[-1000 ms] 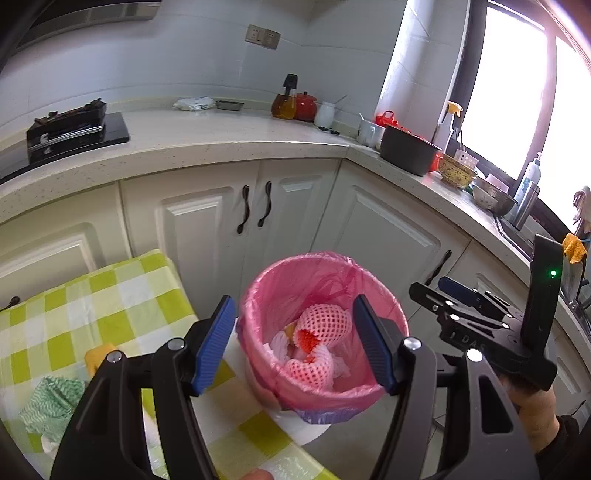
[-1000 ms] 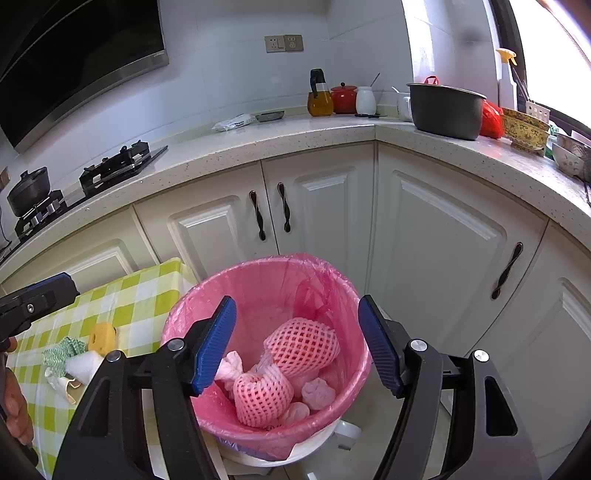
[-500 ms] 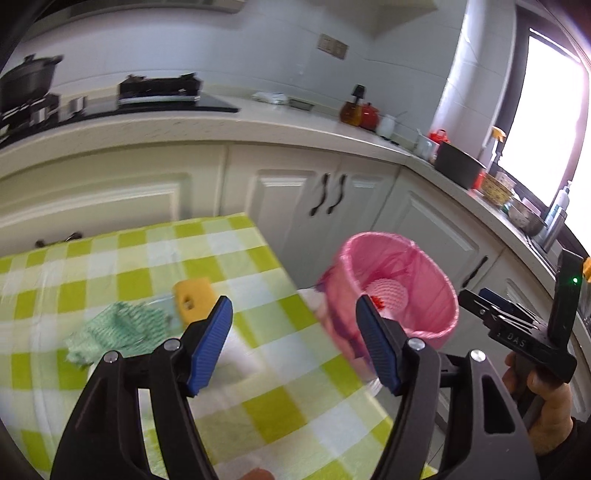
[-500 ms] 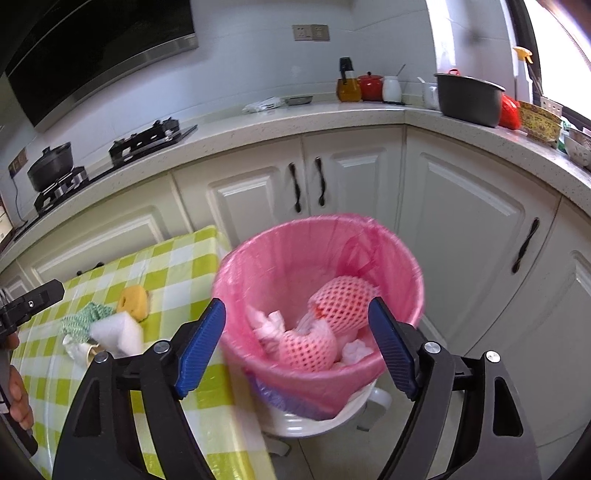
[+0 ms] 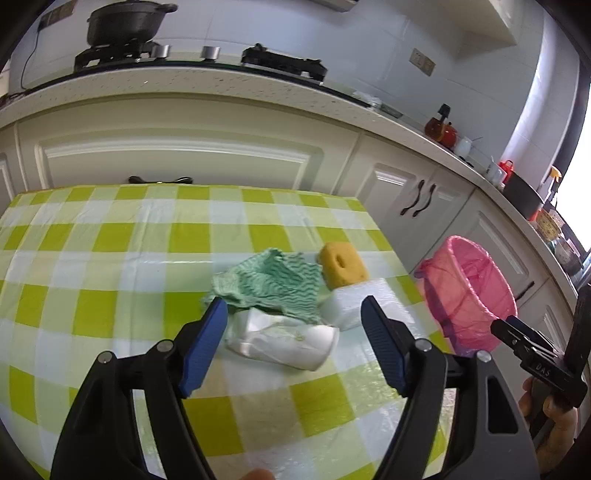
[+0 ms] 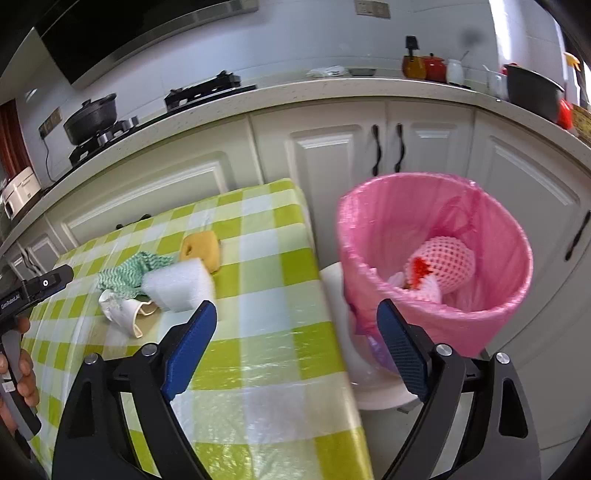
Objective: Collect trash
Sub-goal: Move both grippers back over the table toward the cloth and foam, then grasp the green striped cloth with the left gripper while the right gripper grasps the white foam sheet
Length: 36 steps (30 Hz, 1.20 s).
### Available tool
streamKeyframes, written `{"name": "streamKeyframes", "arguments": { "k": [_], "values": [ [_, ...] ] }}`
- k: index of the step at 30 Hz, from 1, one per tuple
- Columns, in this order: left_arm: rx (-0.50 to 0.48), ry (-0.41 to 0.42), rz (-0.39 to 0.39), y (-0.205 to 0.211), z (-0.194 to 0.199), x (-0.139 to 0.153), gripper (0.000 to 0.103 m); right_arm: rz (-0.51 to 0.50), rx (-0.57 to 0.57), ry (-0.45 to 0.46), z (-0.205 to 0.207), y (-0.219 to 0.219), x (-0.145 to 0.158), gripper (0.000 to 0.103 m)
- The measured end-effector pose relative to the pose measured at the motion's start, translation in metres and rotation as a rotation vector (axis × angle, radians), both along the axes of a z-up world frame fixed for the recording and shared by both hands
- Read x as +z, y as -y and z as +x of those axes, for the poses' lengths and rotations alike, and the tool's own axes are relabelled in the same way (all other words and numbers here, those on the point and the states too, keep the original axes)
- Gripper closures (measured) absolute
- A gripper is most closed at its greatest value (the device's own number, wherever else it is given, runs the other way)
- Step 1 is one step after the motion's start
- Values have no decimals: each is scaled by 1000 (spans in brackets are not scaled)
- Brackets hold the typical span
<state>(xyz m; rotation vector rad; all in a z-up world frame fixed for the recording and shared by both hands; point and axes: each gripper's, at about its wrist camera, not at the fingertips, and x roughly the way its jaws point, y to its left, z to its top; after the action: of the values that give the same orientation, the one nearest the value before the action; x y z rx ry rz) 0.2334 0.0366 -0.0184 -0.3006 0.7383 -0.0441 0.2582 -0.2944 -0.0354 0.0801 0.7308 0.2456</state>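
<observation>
On the green-checked table (image 5: pixel 110 236) lie a crushed white paper cup (image 5: pixel 284 343), a green cloth (image 5: pixel 273 280), a yellow sponge (image 5: pixel 343 264) and a white foam block (image 5: pixel 358 302). My left gripper (image 5: pixel 293 306) hovers over this pile, its jaws opening, the cup just ahead and nothing pressed. My right gripper (image 6: pixel 295 308) is over the table's edge beside the pink-lined bin (image 6: pixel 491 321), jaws opening and empty. Pink foam nets (image 6: pixel 443 262) lie in the bin. The same pile appears in the right wrist view: cup (image 6: pixel 123 314), foam block (image 6: pixel 177 284).
White cabinets (image 6: pixel 332 155) and a counter with a stove and black pot (image 5: pixel 125 22) run behind the table. The bin stands on the floor off the table's right edge, on a white base (image 6: pixel 373 391). A hand (image 5: pixel 546 406) holds the right gripper.
Both grippers swung left away from the bin. The left one now faces the pile on the table; the right one's jaws have spread wider.
</observation>
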Motion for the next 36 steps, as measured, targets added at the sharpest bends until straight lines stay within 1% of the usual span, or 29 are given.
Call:
{"name": "streamKeyframes", "arguments": {
  "k": [8,14,17,20,23,27,29,31,34,35,36],
  "values": [
    [28,-42,-13,-30,14,-16,29,-33,77,-20,13,-50,-8,18],
    [7,-76,-13,-37,32,-30,30,-59,111,-39,28,-84,-18,18],
    [-2,-93,-11,-39,42,-37,34,-63,128,-49,35,-98,-20,18],
    [-12,-100,-12,-40,50,-42,34,-65,144,-57,42,-111,-22,18],
    [-19,-111,-10,-42,56,-46,38,-64,151,-71,49,-124,-25,18],
    [-31,-121,-29,-46,65,-50,44,-72,163,-82,56,-141,-27,18],
    [-34,-138,-37,-48,69,-54,45,-76,170,-92,60,-148,-30,18],
    [-35,-148,-46,-51,72,-57,48,-83,176,-97,62,-155,-32,18],
    [-39,-158,-66,-54,76,-61,49,-91,181,-107,66,-162,-35,18],
    [-41,-162,-68,-54,78,-62,50,-93,182,-110,67,-163,-36,18],
    [-44,-165,-72,-54,79,-64,54,-97,182,-111,68,-165,-38,18]
  ]
}}
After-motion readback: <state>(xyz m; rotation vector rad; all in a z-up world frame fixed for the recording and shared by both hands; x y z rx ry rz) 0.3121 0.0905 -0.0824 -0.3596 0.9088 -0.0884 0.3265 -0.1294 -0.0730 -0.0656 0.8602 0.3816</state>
